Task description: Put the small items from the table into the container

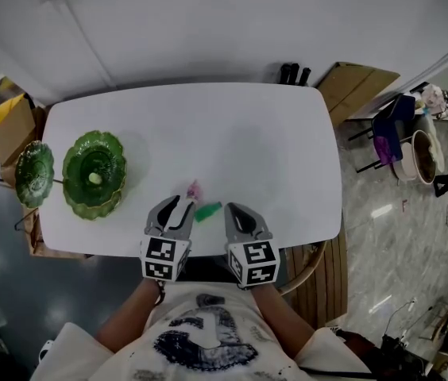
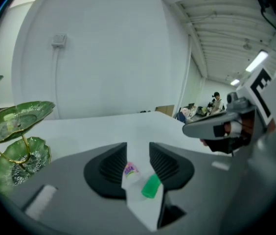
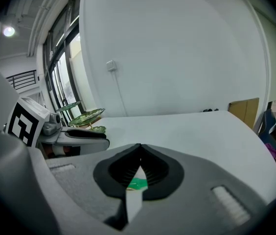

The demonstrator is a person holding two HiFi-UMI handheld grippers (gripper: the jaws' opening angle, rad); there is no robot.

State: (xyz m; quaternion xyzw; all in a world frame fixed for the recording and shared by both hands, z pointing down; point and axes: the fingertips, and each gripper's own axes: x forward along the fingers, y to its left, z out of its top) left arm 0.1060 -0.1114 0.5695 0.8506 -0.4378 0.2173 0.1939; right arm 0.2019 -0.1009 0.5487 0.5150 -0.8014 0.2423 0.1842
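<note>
green item (image 1: 207, 211) lies on the white table (image 1: 232, 125) near its front edge, long axis across it, between the two grippers. pink item (image 1: 195, 190) sits just beyond, its purple print unreadable. one of each. left gripper (image 2: 138, 150) fingers stand apart, gripping nothing; right gripper (image 3: 139, 149) fingers meet, empty. one green tiered dish (image 1: 117, 154) stands far left.

1. Head view: high over the desk (image 1: 232, 133), looking steeply down; left gripper (image 1: 180, 206) and right gripper (image 1: 233, 208) close in at 6 o'clock.
2. Left gripper view: low, skimming the desk along its jaws toward the far wall (image 2: 103, 58).
3. Right gripper view: likewise; all three share the green item (image 1: 207, 211).
</note>
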